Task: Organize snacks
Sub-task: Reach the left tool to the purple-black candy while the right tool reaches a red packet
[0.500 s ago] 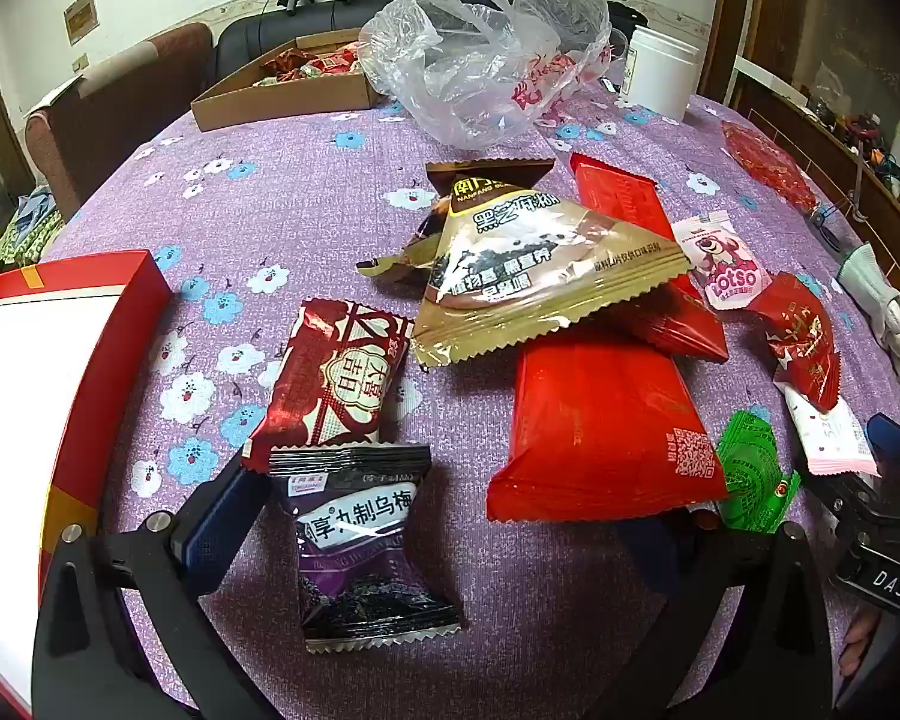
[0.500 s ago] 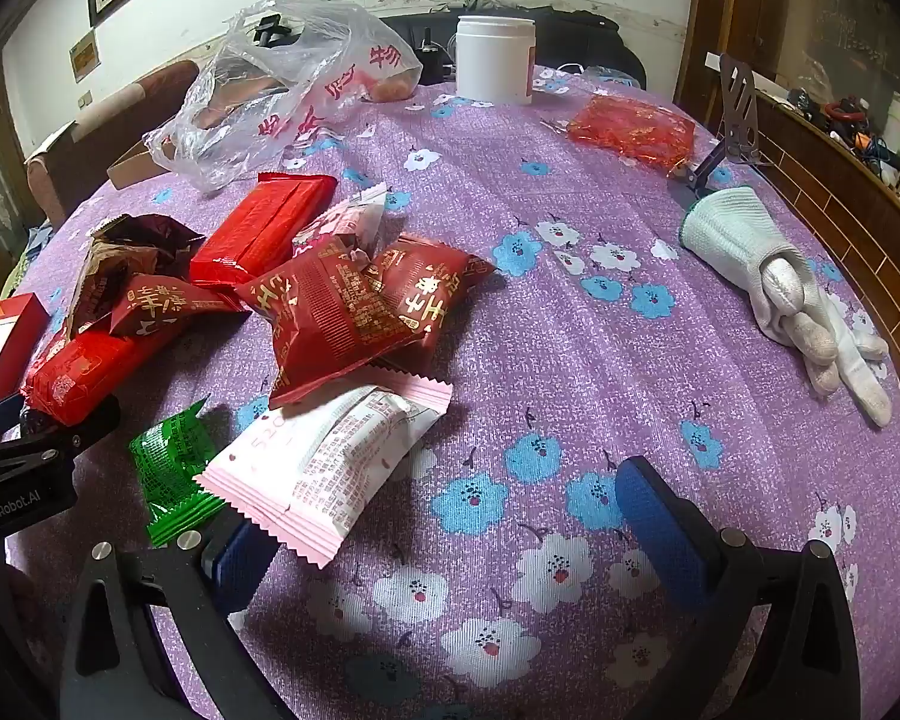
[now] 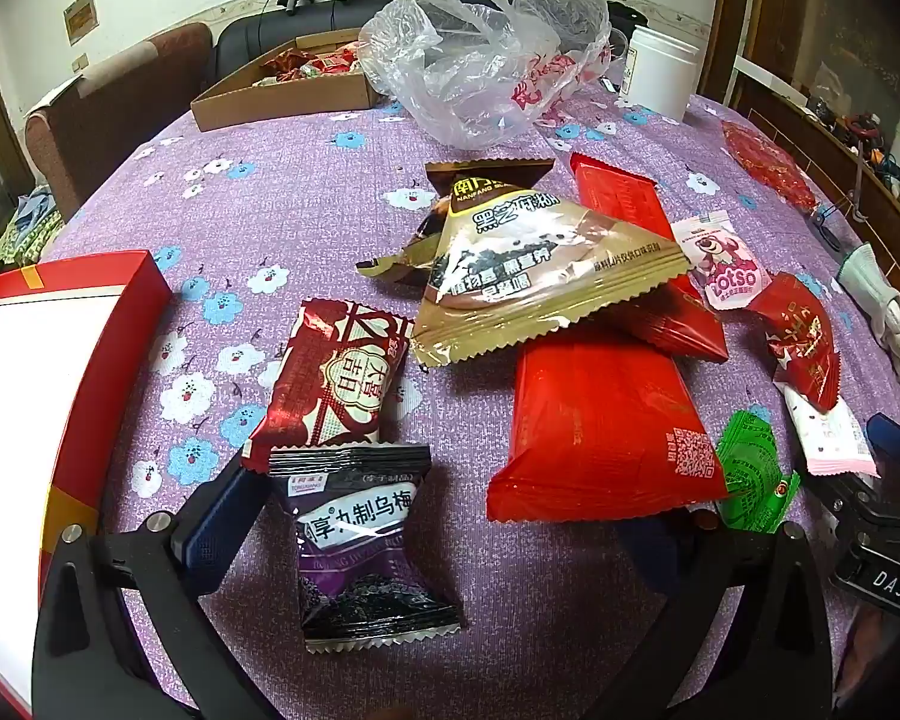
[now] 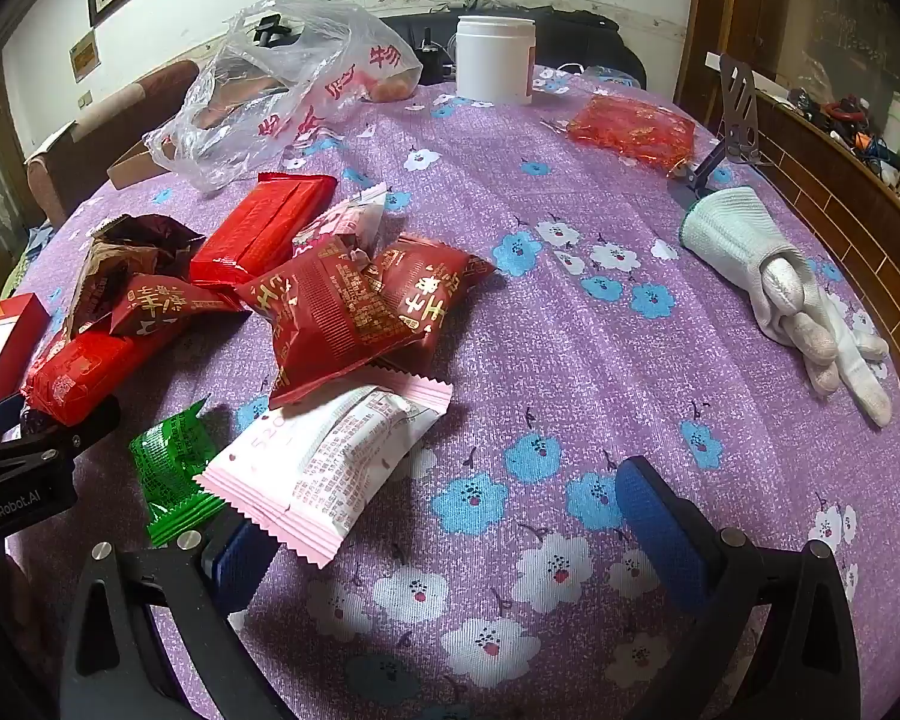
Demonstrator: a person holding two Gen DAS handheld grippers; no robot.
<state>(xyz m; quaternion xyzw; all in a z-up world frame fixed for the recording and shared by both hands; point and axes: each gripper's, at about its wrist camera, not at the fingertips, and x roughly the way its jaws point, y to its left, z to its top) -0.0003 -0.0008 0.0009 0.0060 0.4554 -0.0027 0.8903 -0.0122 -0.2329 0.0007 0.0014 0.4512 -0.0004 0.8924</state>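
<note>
Pink snack packet (image 4: 330,462) beside green packet (image 4: 171,471)

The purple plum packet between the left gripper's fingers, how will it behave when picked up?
The purple plum packet looks puffy, so probably light and squashy. Its glossy film may slip in the left gripper. Its crimped ends would likely flop.

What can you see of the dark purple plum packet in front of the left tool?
The dark purple plum packet is a small glossy pillow pouch, sealed, with crimped ends and a white label band of Chinese characters. It lies flat on the purple floral tablecloth between the fingers of the open left tool, ungripped. Its top edge overlaps the maroon packet behind it.
</note>
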